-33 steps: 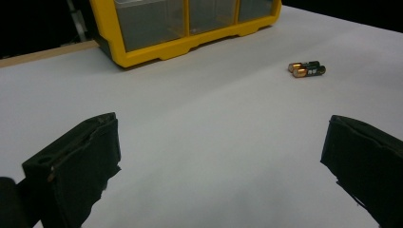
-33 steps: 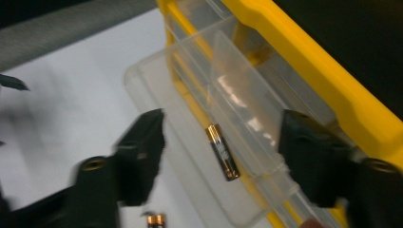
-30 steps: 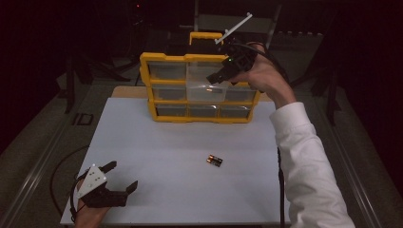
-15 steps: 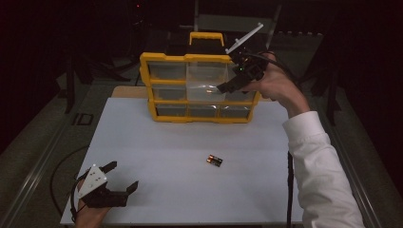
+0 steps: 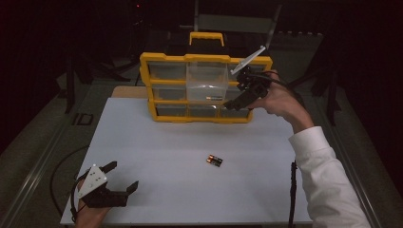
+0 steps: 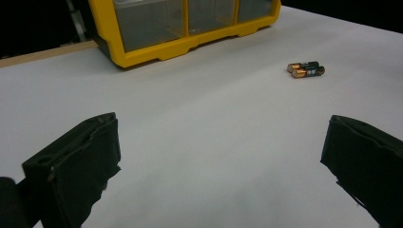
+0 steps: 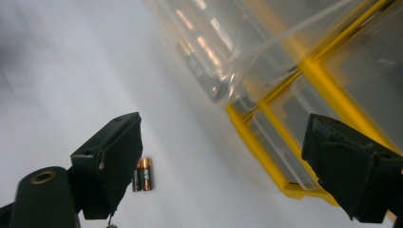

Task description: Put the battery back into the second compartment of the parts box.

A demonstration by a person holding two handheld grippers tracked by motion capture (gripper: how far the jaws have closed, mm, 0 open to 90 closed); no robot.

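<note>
Status: middle clear drawer (image 5: 206, 85) of the yellow organizer (image 5: 161, 114) stands pulled out, and I see one battery (image 5: 215, 98) lying along its front bottom edge, so I judge at least one cell is already stowed. Two batteries (image 5: 214, 160) are left on the white table (image 5: 157, 142), lying touching side by side, well apart from the organizer and roughly mid-table. In the high view their long axes run diagonally, from near right up toward far left; in the left gripper view (image 6: 306, 70) the copper-coloured ends face my left side and the black ends point away right. My right gripper (image 5: 244, 90) is up in the air at the organizer's right side, just beside the open drawer, jaws wide open and holding nothing; its own view looks down past the drawer at the pair (image 7: 143, 174). My left gripper (image 5: 116, 183) rests low at the near left corner of the table, jaws open, empty, pointed across at the pair. Remaining, as I judge it: pick up the two cells, drop them in the drawer, push the drawer shut.
</note>
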